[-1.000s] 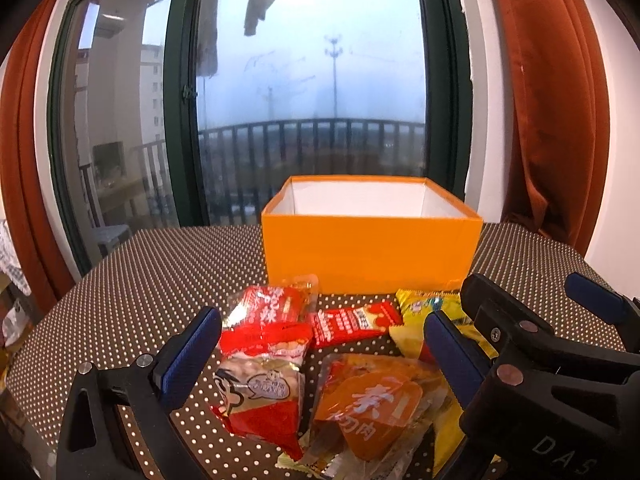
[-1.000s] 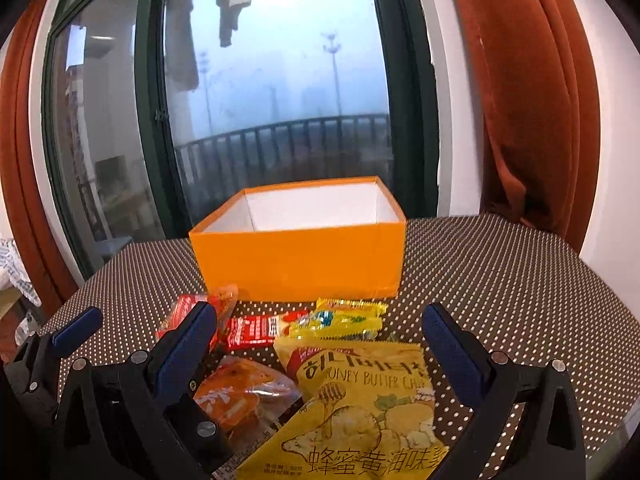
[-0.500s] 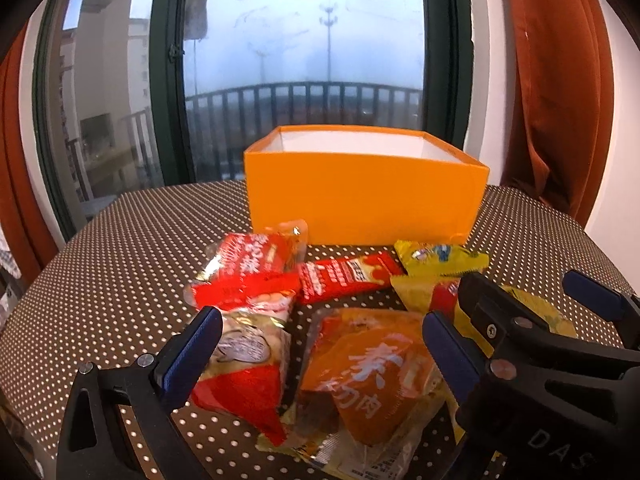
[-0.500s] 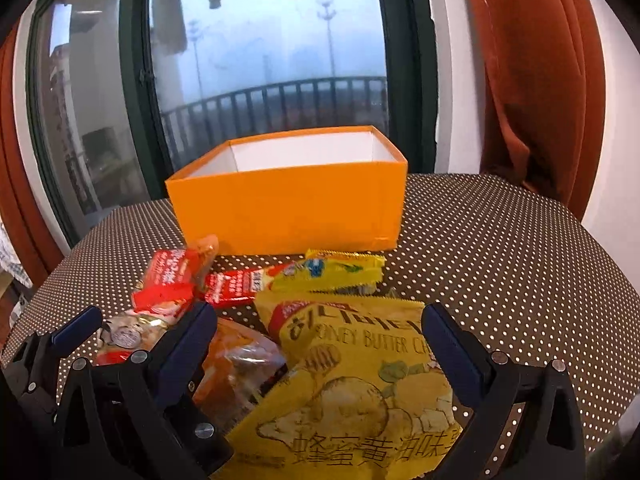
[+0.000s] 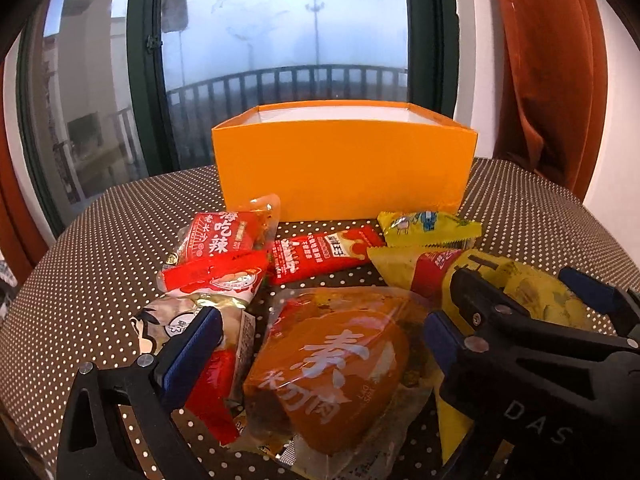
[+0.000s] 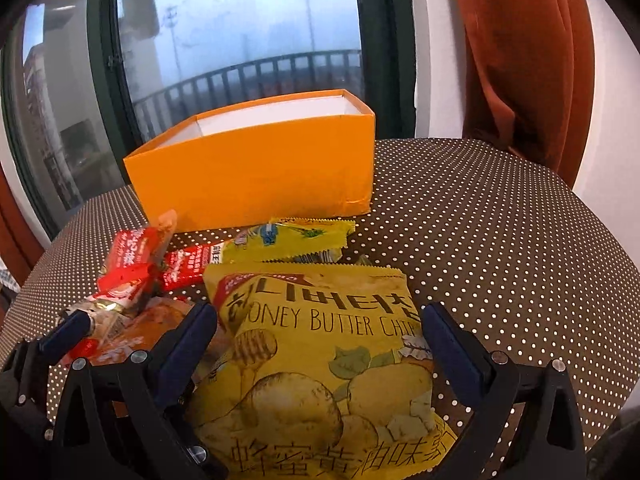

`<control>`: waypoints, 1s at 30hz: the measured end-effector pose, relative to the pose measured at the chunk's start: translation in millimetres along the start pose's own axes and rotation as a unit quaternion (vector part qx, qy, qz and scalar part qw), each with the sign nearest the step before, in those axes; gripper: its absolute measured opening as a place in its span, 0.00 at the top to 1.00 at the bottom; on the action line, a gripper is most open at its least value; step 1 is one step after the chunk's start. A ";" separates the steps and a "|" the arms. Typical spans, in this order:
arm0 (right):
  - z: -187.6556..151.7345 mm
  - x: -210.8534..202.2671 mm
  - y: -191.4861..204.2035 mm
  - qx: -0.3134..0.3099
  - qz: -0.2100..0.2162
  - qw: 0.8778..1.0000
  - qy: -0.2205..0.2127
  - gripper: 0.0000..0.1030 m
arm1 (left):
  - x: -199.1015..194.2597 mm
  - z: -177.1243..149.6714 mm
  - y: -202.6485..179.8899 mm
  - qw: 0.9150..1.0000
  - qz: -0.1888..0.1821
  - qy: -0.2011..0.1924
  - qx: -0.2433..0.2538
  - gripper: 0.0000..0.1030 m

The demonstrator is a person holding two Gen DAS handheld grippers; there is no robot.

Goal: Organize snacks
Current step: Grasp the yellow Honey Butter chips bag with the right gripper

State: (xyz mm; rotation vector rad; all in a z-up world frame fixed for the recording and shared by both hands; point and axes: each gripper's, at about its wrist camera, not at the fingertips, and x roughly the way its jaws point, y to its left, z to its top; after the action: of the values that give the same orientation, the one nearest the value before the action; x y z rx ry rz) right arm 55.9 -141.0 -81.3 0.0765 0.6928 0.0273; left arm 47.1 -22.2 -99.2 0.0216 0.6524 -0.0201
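Note:
An open orange box [image 5: 344,168] [image 6: 256,176] stands at the back of the dotted table. In front of it lies a pile of snack packets. My left gripper [image 5: 316,332] is open, low over an orange clear-wrapped packet [image 5: 332,368] that lies between its fingers. My right gripper [image 6: 320,328] is open around a big yellow honey butter chip bag [image 6: 324,360]. A red bar [image 5: 320,254], a small yellow packet [image 5: 428,228] [image 6: 296,240], a red spicy packet [image 5: 224,240] and a red-and-white packet [image 5: 192,320] lie behind and to the left.
The table wears a brown cloth with white dots [image 6: 500,248] and curves away at the right and left. Behind the box is a dark-framed window [image 5: 288,40] with a balcony railing. A rust-coloured curtain [image 6: 516,60] hangs at the right.
Both grippers have come down and forward toward the snack pile. The orange packet now lies between the left fingers and the chip bag between the right fingers. Both stay open.

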 end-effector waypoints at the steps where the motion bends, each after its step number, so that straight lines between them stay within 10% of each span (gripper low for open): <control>1: -0.3 1.4 0.2 -0.004 -0.003 1.000 0.001 0.00 | 2.2 -0.6 -0.2 1.000 0.000 0.003 -0.001 0.01; 30: -1.1 -8.8 -3.2 -0.003 0.013 1.000 -0.011 0.36 | -9.4 -3.2 15.3 1.000 0.007 -0.011 -0.014 0.00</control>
State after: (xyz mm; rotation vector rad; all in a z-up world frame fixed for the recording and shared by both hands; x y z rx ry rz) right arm 48.4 -144.5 -76.9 0.0808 0.6704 0.0532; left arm 38.1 -6.8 -95.8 -0.0014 0.6312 0.0016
